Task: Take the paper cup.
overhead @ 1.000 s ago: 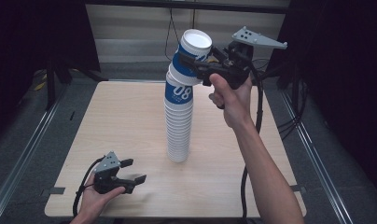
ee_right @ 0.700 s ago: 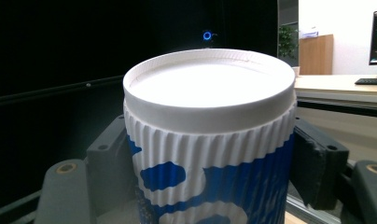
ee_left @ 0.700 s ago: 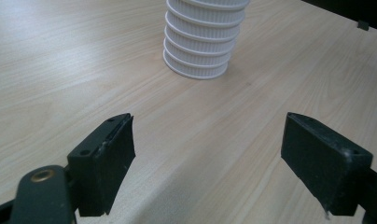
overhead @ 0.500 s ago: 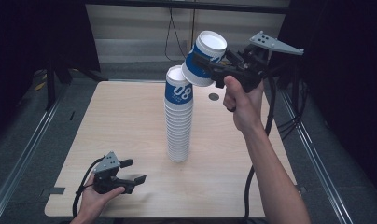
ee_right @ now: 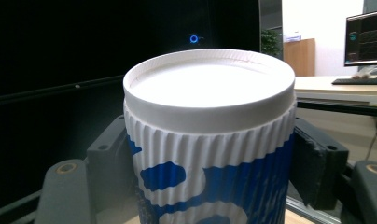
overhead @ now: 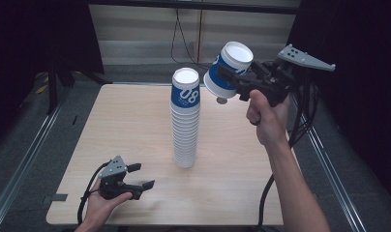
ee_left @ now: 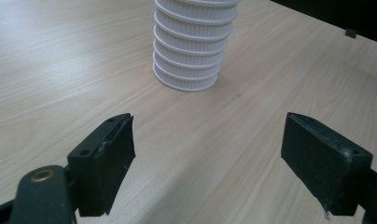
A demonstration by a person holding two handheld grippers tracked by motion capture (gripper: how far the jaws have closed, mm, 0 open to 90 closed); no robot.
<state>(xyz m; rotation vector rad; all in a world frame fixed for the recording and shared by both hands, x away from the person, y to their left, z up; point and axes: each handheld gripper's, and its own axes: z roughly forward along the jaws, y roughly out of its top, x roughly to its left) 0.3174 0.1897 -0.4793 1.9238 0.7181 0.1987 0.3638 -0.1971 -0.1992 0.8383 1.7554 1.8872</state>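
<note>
Here the paper cup (overhead: 229, 70), white with blue markings and a ribbed wall, sits clamped in the right gripper (overhead: 242, 79), which is held up in the air to the right of the cup stack (overhead: 185, 121) and above the far right part of the table (overhead: 135, 125). The cup is tilted, bottom end up and toward the camera, its open mouth pointing down and away to the left. In the right gripper view the two black jaws press against opposite sides of the cup's wall (ee_right: 210, 186), with the cup's flat white bottom uppermost. The right hand (overhead: 266, 116) grips the tool from below, and the grey three-cornered plate (overhead: 305, 59) sticks out toward the right at the top.

The cup is clear of the stack: a gap shows between them. The stack stands upright near the middle of the table, a tall column of nested ribbed white cups, bottoms up, topped by a blue-and-white one with white figures on it.

Farther out, the left gripper (overhead: 138, 178) lies low at the near left corner of the table, held in the left hand (overhead: 104, 200), well apart from the stack. Its jaws stand apart with only bare tabletop between them; in the left gripper view they point toward the stack's base (ee_left: 189, 65).

A black cable trails from each tool toward the near edge.
</note>
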